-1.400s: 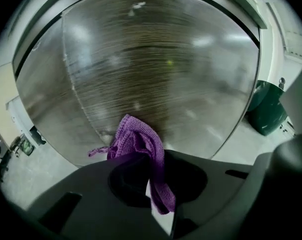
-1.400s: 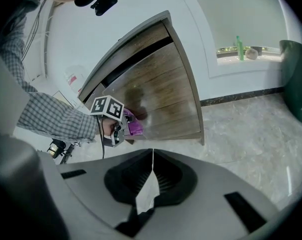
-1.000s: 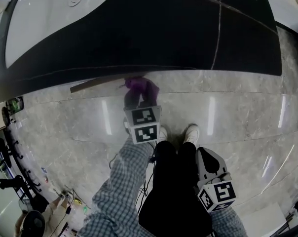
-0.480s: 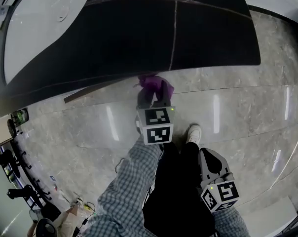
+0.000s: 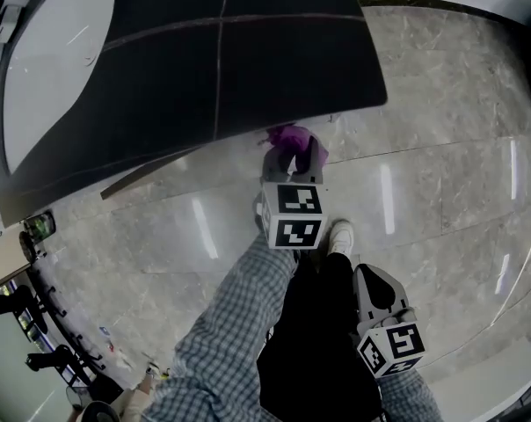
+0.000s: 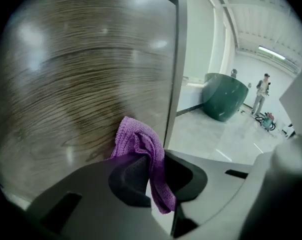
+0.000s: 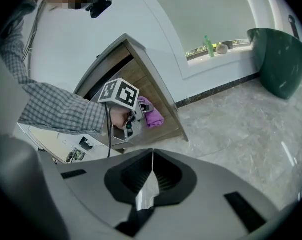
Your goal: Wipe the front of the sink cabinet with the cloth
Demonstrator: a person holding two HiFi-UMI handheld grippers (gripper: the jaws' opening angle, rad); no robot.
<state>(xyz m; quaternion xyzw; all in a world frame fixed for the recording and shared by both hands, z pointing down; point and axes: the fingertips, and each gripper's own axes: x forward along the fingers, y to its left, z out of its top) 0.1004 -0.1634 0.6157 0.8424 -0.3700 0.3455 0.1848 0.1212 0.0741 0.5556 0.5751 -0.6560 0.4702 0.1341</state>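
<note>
While I hold the left gripper [image 6: 156, 171] out toward the cabinet, its fingers are clamped on the purple cloth [image 6: 138, 139]. One fold is pinched between the pads, a short tail hangs below them, and the bunched part stands out past the fingertips. In the left gripper view that bunch looks pressed against the wood-grain cabinet front [image 6: 76, 84]. I take it as touching, though the contact line itself is hidden behind the cloth. The panel's vertical end edge runs just to the right of the fingers, with open floor [image 6: 216, 144] beyond it.

From the head view, the cloth [image 5: 290, 136] sits ahead of the fingertips, low on the cabinet front [image 5: 248, 69] and close to its right end. Most of the front, with its door seams, stretches away to the left of the fingers.

I judge the wiping to be under way with the cloth at the right-hand end. No damp streak or cleaned band shows on the wood, so I cannot tell how much is already covered. By position, the broad stretch to the left and above is what would remain.

My right gripper [image 7: 152, 169] has its fingers closed together on nothing and hangs beside my leg, well apart from the cabinet.
</note>
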